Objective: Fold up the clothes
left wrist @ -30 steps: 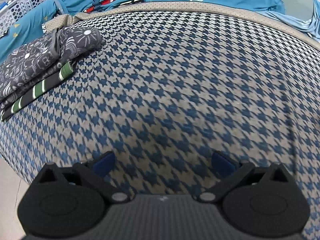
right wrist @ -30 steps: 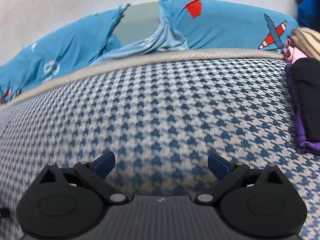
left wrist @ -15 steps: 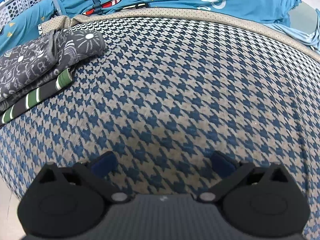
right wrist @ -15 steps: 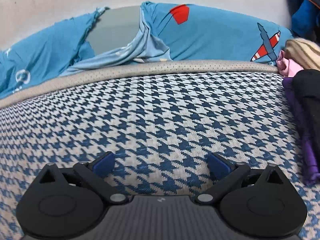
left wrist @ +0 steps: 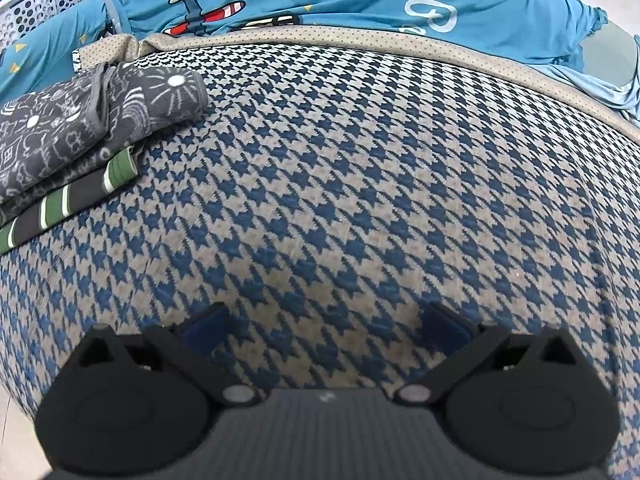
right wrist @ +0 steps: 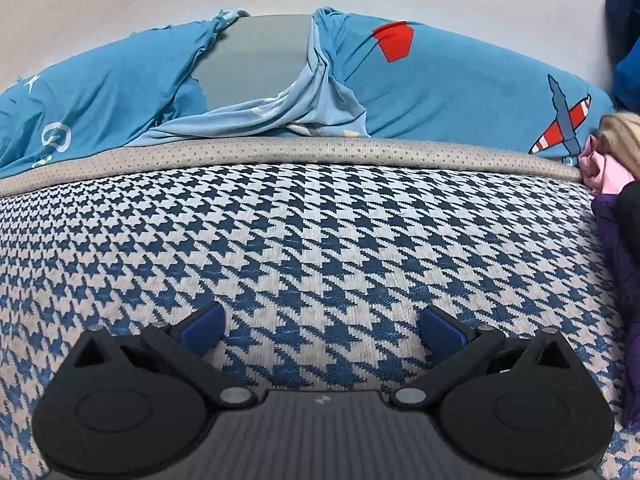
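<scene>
A: What are the fingers doing?

B: Both sets stand wide apart and empty. The left gripper (left wrist: 324, 322) and right gripper (right wrist: 322, 322) hover low over the houndstooth cushion (left wrist: 360, 184), probably between garments.

A: Where are the clothes, relative to that cushion?

B: A folded grey patterned garment (left wrist: 80, 128) lies on a green-striped one (left wrist: 72, 196) at its left edge, likely the finished stack. At its right edge sits a heap with purple (right wrist: 616, 248) and pink (right wrist: 604, 168) cloth, probably awaiting folding. Blue airplane-print fabric (right wrist: 460, 88) runs behind it.

A: Why is the middle bare?

B: I'd judge it's kept free as folding space.
</scene>
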The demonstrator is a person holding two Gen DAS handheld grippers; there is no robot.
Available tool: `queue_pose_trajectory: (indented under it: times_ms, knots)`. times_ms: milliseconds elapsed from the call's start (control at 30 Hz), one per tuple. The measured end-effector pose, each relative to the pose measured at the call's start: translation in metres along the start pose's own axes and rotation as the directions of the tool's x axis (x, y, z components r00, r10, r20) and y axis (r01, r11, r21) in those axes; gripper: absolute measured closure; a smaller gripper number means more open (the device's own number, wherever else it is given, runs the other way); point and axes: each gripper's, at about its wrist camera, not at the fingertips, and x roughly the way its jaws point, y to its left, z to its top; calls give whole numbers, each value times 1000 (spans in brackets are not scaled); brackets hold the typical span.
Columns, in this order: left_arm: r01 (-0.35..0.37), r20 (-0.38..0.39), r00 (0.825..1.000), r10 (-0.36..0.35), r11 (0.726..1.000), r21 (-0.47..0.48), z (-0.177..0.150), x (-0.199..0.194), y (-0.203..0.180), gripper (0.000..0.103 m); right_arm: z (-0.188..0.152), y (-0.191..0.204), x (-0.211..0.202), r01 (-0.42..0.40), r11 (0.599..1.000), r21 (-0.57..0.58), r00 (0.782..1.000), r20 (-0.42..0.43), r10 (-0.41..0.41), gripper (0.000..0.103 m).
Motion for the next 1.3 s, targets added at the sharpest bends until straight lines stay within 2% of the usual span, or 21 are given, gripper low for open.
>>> queue_pose_trajectory:
  times_ms: [467,667,1000,1133,1300]
  knots:
    - [-11,-14,1000,10,1000,-22,-7,-6,-4,0,-5,2,-6,-2,1000,3,1000,2,2,0]
    - [33,-26,999,-33,999,12,-23,-20,-16,0,-4,1,-6,-2,1000,6,1000,1,2,0]
    - [65,-19,998,-66,997,-35,-26,-26,3,0,-4,1,-5,-3,1000,6,1000,1,3,0]
    - [78,-5,997,-78,997,-15,-27,-31,4,0,-4,0,-5,-3,1000,6,1000,1,3,0]
    - [53,-11,999,-52,997,65,-34,-31,1,0,-4,1,-5,-4,1000,7,1000,1,4,0]
